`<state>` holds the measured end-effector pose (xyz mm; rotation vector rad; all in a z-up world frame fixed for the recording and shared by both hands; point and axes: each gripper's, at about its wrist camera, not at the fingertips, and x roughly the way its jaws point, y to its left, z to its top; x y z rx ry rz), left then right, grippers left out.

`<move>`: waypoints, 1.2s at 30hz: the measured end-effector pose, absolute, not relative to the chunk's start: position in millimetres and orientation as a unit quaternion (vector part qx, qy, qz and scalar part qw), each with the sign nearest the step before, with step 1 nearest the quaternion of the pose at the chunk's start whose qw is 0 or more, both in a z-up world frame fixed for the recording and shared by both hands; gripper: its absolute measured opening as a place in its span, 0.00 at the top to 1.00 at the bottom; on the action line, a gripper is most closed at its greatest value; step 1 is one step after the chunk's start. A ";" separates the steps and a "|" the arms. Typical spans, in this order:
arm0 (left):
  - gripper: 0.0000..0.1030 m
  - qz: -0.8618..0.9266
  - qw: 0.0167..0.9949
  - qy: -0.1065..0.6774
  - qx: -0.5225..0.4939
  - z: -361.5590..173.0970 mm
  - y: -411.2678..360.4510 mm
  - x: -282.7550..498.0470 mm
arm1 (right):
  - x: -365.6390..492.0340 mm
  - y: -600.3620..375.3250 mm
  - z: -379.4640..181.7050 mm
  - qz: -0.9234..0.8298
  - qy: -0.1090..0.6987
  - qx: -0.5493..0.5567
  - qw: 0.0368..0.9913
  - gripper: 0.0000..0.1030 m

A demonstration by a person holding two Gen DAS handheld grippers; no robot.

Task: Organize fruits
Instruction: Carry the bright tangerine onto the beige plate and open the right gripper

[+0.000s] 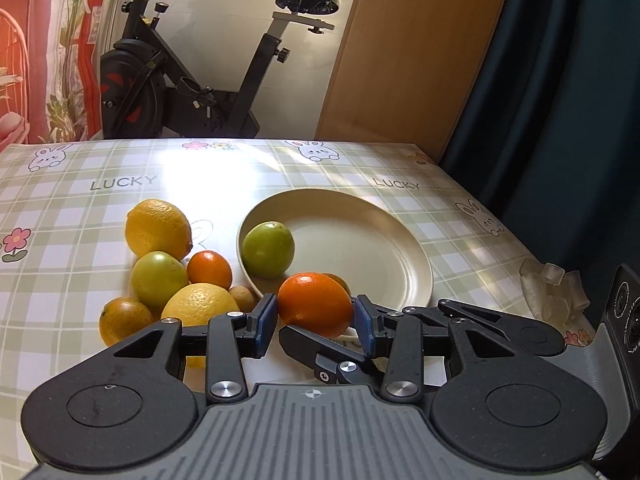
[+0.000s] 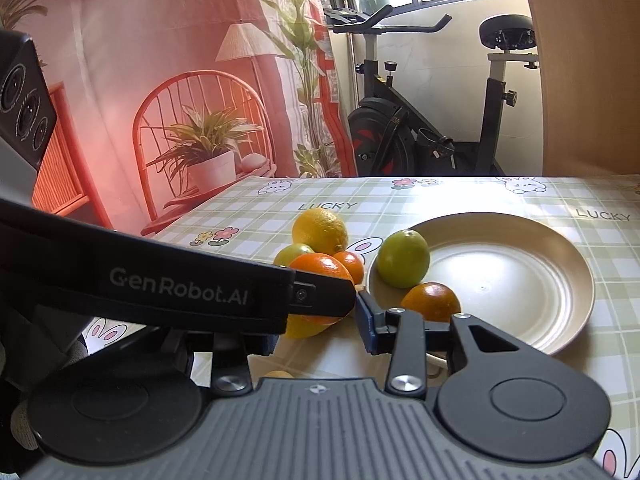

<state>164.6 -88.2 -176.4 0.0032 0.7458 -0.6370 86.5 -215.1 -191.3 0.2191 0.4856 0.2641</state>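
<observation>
1. Left gripper (image 1: pixel 315 322): clenched on an orange (image 1: pixel 315 305), blue pads against its two sides. The fruit is held clear of the cloth at the near left rim of the plate (image 1: pixel 400 240).
2. Right gripper (image 2: pixel 320 316): jaws drawn narrow. The left gripper's body crosses in front and hides the left finger, so nothing can be seen gripped between them; a second orange (image 2: pixel 432 296) on the near edge of the plate lies just beyond the right finger, apparently not held.
3. Plate: cream, on the checked tablecloth (image 1: pixel 100 200), right of centre. Contents: one green fruit (image 1: pixel 268 249) at its left edge.
4. Loose stock, left of the plate: two yellow citrus (image 1: pixel 158 229), a green fruit, two small oranges, one small brown fruit, bunched together and touching.
5. Step in hand, by judgement: carry the held orange over the rim and set it in the bare middle of the plate. Lower until it rests before releasing; keep it off the green fruit so neither rolls.
6. Pose: left gripper tilted downward toward the table, jaws roughly level. Right gripper shallower, close alongside; keep the two apart during the placing.
</observation>
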 end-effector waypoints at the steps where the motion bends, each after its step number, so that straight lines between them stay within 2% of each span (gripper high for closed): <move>1: 0.57 -0.313 0.879 0.359 0.003 -176.9 -94.4 165.7 | 85.8 -219.8 -190.4 0.122 0.239 0.109 0.957 0.61; 12: 0.57 -0.356 0.852 0.383 0.023 -200.3 -154.5 178.4 | 80.2 -279.1 -196.8 0.036 0.258 0.121 0.958 0.61; 20: 0.57 -0.333 0.855 0.396 0.018 -209.0 -149.3 190.7 | 92.7 -284.7 -209.3 0.036 0.287 0.131 0.948 0.61; 36: 0.58 -0.273 0.869 0.412 -0.016 -217.5 -117.7 211.1 | 128.1 -251.3 -219.7 0.096 0.287 0.088 0.949 0.60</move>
